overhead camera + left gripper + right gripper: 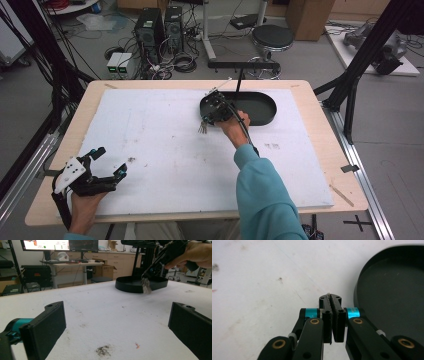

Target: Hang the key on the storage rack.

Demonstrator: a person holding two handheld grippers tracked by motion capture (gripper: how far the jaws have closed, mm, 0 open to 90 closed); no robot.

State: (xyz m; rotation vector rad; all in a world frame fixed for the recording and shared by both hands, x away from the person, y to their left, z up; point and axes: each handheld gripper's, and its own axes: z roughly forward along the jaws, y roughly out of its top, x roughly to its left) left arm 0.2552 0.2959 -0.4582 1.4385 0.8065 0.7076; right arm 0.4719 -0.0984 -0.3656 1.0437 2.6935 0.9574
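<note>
The right gripper point(204, 126) is clamping a small grey bristly tuft point(202, 128), its jaws pressed nearly together, hanging just above the white mat point(165, 145) beside the black oval tray point(260, 107). The left gripper point(111, 161) is resting with jaws spread wide, holding nothing, well apart at the mat's near corner by a dark smudge point(103, 350). No readable writing anywhere.
</note>
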